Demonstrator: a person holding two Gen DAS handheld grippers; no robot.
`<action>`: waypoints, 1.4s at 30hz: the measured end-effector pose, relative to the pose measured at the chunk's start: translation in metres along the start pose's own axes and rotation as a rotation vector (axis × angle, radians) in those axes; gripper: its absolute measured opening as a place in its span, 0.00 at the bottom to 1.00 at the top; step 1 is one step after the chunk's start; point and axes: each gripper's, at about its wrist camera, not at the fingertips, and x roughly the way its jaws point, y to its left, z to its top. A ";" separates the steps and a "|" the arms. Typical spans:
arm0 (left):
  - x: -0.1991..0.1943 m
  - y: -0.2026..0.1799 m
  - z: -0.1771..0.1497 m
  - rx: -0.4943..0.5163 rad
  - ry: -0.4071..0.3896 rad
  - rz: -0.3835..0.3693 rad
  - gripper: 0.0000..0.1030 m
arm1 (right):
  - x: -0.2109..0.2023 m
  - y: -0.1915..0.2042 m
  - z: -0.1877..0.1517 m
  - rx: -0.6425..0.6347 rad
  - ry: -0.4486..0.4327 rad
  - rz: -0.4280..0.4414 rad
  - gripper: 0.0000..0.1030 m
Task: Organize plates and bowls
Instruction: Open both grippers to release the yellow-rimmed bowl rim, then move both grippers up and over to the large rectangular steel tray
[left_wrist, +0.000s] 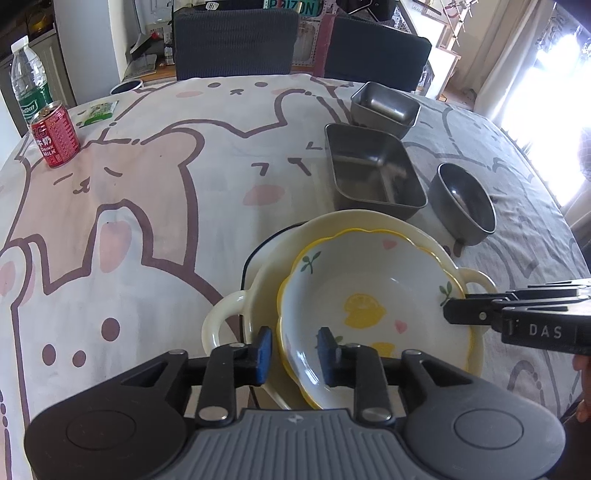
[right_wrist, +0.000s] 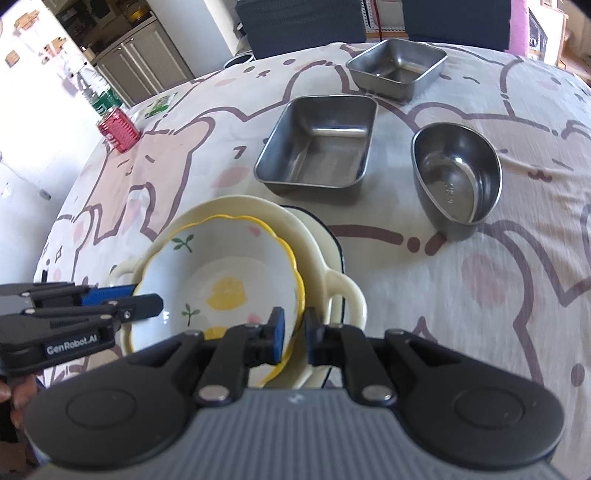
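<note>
two pairs of hand-held tongs straddle opposite sides of a scalloped white ceramic bowl with a yellow rim and lemon print. the left tongs stand parted, one blue pad outside the near rim and one inside, neither pad visibly pressing the ware. the right tongs are narrower, astride the rim on the other side; a sliver of gap shows at the pads, so the bowl looks bracketed rather than pinched.

the lemon bowl sits nested in a wider cream ceramic dish with two loop handles, itself resting on a flat dark-edged plate of which only an arc shows, all on the bench under a pink-and-grey cartoon bear cloth.

glazed ceramic of this kind is likely stiff, fairly heavy, slick and quick to chip; the wavy rim offers the surest hold, taken on two opposite sides with the pads well down the wall.

beyond stand a large rectangular steel tray, a smaller square steel tray and a round steel bowl, each apart from the others. at the bench's far left edge are a red drink can and a clear water bottle with green label.

the near side of the stack is cut off by the tongs' bodies, and the lowest plate's shape cannot be made out.
</note>
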 end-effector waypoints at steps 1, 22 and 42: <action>-0.002 -0.001 -0.001 0.002 -0.003 -0.003 0.34 | 0.000 0.000 0.000 -0.002 -0.003 0.001 0.16; -0.047 -0.017 -0.010 0.040 -0.131 -0.021 0.91 | -0.051 -0.002 -0.021 -0.110 -0.171 0.005 0.66; -0.074 -0.053 0.043 0.069 -0.409 -0.021 1.00 | -0.102 -0.048 0.035 -0.125 -0.451 0.006 1.00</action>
